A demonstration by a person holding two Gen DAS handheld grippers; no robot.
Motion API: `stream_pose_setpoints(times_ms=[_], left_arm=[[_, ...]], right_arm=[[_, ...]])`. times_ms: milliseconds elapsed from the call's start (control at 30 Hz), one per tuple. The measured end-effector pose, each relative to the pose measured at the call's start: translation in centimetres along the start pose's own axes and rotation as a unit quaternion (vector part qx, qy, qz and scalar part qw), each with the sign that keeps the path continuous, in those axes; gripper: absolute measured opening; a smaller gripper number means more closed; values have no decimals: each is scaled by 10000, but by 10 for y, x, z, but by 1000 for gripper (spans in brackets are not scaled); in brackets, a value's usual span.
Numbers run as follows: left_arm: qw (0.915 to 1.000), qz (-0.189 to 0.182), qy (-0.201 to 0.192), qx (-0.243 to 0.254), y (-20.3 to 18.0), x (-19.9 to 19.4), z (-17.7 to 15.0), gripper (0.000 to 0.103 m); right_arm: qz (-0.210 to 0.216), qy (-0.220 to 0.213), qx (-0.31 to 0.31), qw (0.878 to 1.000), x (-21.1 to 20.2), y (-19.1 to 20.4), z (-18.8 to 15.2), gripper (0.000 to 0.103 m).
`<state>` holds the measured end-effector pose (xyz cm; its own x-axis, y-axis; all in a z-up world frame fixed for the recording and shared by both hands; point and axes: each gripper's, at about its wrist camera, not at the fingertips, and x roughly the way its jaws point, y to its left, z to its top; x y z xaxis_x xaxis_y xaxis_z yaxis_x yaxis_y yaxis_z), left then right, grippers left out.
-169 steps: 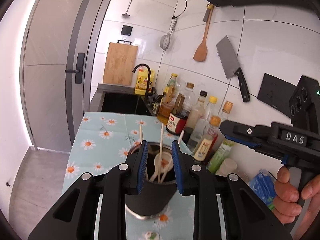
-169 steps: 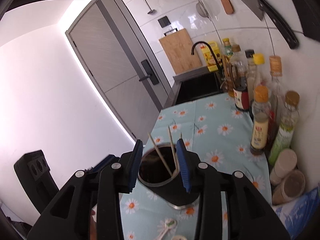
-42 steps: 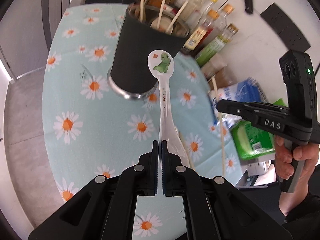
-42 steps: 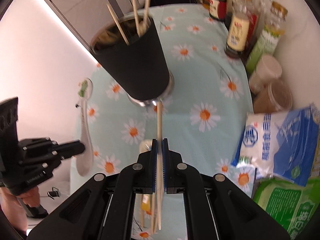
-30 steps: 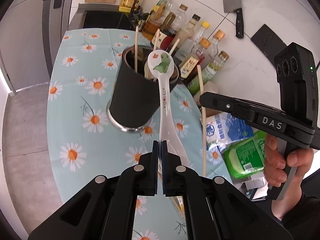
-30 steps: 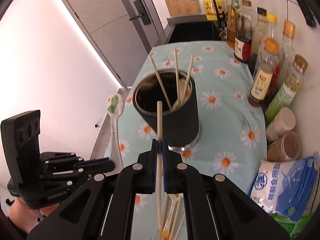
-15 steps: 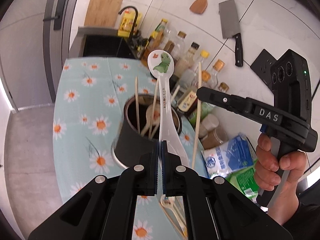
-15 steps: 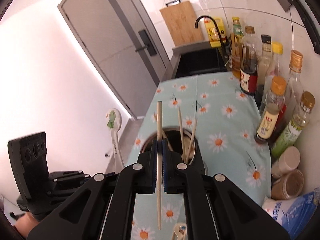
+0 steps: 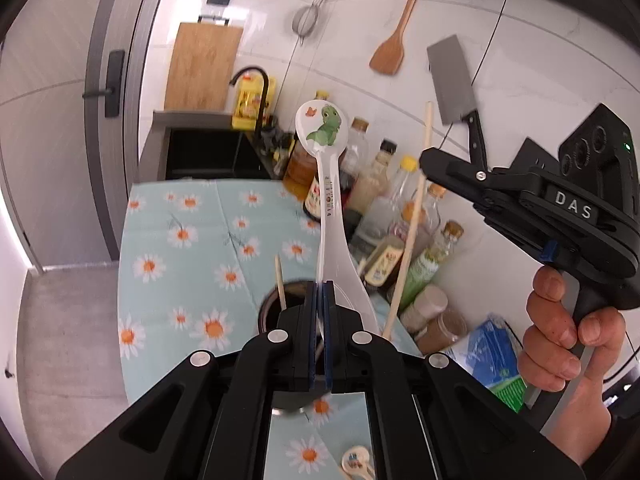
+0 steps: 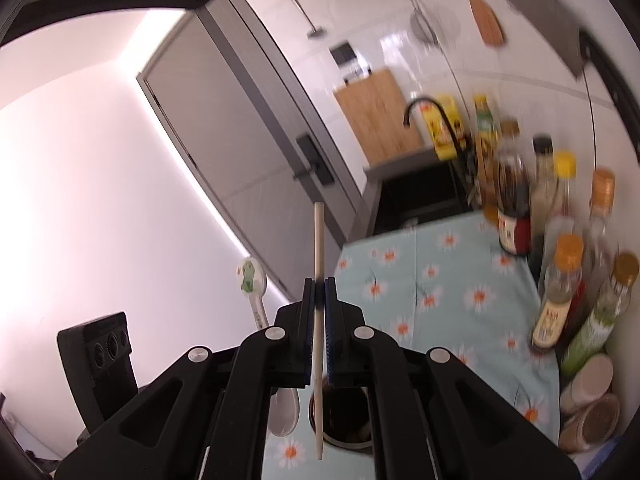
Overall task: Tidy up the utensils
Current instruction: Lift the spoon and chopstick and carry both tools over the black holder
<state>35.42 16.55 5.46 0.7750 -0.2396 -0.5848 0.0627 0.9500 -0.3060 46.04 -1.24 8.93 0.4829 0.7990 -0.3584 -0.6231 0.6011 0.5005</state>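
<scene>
My left gripper [image 9: 322, 292] is shut on a white spoon [image 9: 326, 184] with a green dinosaur print, held upright, its handle end up. Below it stands the black utensil cup [image 9: 269, 312], mostly hidden behind the jaws, with a chopstick poking out. My right gripper [image 10: 320, 284] is shut on a single wooden chopstick [image 10: 318, 240], held upright over the cup's mouth [image 10: 344, 412]. In the left wrist view the right gripper [image 9: 472, 172] and its chopstick [image 9: 412, 216] hang to the right of the spoon. The spoon [image 10: 252, 284] also shows at the left of the right wrist view.
A row of sauce bottles [image 9: 384, 184] and jars [image 10: 588, 380] lines the tiled wall on the right. A sink [image 9: 208, 152] with a black tap lies beyond the daisy tablecloth [image 9: 180, 240]. A small spoon [image 9: 356, 462] lies on the cloth near me. A cleaver [image 9: 452, 80] and spatula hang on the wall.
Both grippers have risen and tipped upward with their loads. The cup has dropped low in both views and the spoon and chopstick now stand above it.
</scene>
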Motion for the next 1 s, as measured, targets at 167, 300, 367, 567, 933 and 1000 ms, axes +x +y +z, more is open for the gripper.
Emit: stream_pose_setpoints(times_ms=[167, 300, 367, 567, 933, 1000], left_arm=[[9989, 222, -378, 180, -1, 1, 10, 2], [9976, 294, -564, 269, -2, 6, 11, 2], [9969, 331, -648, 310, -4, 9, 8, 2], [9926, 603, -834, 642, -15, 19, -6, 2], [9896, 792, -712, 961, -21, 45, -39, 2], [9888, 872, -678, 1008, -22, 48, -44, 2]], right_arm=[[-75, -272, -102, 9995, -2, 1, 8, 6], [-191, -461, -271, 9984, 0, 1, 10, 6], [-229, -541, -254, 9980, 2, -2, 8, 6], [-443, -629, -213, 9968, 8, -15, -3, 6], [-650, -490, -182, 9965, 25, -28, -32, 6], [-688, -429, -171, 9966, 28, -31, -37, 6]])
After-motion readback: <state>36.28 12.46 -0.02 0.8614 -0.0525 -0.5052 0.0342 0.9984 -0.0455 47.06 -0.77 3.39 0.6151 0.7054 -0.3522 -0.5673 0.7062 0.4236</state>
